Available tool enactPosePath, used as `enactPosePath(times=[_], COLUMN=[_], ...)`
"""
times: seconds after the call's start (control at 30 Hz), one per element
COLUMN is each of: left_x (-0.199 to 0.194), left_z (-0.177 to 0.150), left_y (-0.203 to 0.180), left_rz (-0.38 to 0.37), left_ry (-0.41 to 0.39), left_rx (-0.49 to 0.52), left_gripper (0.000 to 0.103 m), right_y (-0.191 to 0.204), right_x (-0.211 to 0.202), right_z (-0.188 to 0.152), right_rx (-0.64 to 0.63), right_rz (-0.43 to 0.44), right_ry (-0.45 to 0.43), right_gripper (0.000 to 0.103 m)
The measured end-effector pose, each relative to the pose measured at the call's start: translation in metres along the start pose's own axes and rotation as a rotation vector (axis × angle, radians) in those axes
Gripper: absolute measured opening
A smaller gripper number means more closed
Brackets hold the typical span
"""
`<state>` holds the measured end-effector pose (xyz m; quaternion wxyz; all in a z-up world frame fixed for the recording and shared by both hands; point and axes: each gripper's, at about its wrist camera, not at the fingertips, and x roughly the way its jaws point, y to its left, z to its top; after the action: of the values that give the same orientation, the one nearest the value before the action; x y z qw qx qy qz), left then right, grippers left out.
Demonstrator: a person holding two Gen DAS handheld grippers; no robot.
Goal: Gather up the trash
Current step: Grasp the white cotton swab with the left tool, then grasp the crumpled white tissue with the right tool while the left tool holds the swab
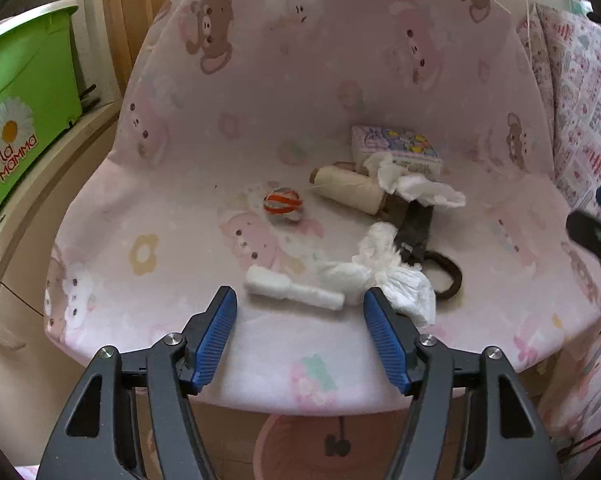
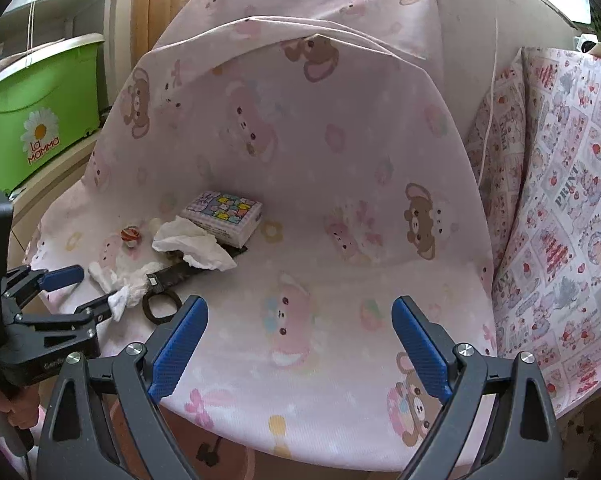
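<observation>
A pink sheet (image 1: 260,100) printed with bears and rabbits covers a seat-like surface and climbs up its back. Taking the small pastel-printed box (image 1: 396,146) on that sheet as the landmark: to its far left, off the sheet, a green plastic bin (image 1: 24,92) with a daisy and "La Mamma" on its side stands on a pale wooden ledge; what it holds cannot be seen. To the box's right, patchwork-print cushions (image 2: 560,200) lean against the wall.

The trash lies in front of the box. A crumpled white tissue (image 1: 416,186) touches its near edge, beside a cream spool of thread (image 1: 350,190). Left of the spool, apart from it, sits a small orange-and-white striped ball (image 1: 283,203). Nearer the camera than the box, dark scissors (image 1: 424,240) lie partly under a second wad of tissue (image 1: 384,272), and a white rolled piece (image 1: 292,290) lies just left of that wad.

The left gripper (image 1: 300,300) hangs over the near edge of the sheet, jaws spread and holding nothing, the rolled piece and the wad just beyond its tips. The right gripper (image 2: 300,312) is spread wide too, empty, over bare sheet well to the right of the box.
</observation>
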<state>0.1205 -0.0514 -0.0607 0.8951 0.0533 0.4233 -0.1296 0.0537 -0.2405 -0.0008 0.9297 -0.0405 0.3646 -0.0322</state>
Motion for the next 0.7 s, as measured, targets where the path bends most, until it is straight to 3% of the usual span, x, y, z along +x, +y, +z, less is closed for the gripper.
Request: enactPosePath(times=[0.07, 0.23, 0.33, 0.43, 0.5, 0.63, 0.7], left_x=[0.001, -0.006, -0.023, -0.037, -0.043, -0.03, -0.022], left_z=[0.003, 0.005, 0.005, 0.006, 0.005, 0.003, -0.002], left_y=[-0.001, 0.004, 0.01, 0.016, 0.023, 0.028, 0.028], left_rz=[0.008, -0.011, -0.002, 0.056, 0.105, 0.095, 0.092], left_ry=[-0.01, -0.021, -0.041, -0.055, -0.063, 0.037, 0.074], left_rx=[0.01, -0.018, -0.043, -0.034, -0.042, -0.041, -0.036], left_gripper=[0.049, 0.048, 0.048, 0.048, 0.048, 0.049, 0.049], right_y=[0.002, 0.005, 0.008, 0.021, 0.032, 0.054, 0.065], right_x=[-0.001, 0.001, 0.002, 0.007, 0.01, 0.025, 0.033], right_z=[0.0, -0.001, -0.002, -0.005, -0.008, -0.008, -0.01], right_rx=[-0.009, -0.017, -0.011, -0.029, -0.04, -0.044, -0.052], right_rz=[0.011, 0.022, 0.08, 0.186, 0.196, 0.212, 0.235], right_ry=[-0.003, 0.006, 0.018, 0.052, 0.05, 0.08, 0.107], right_gripper=[0.095, 0.095, 0.095, 0.095, 0.094, 0.094, 0.09])
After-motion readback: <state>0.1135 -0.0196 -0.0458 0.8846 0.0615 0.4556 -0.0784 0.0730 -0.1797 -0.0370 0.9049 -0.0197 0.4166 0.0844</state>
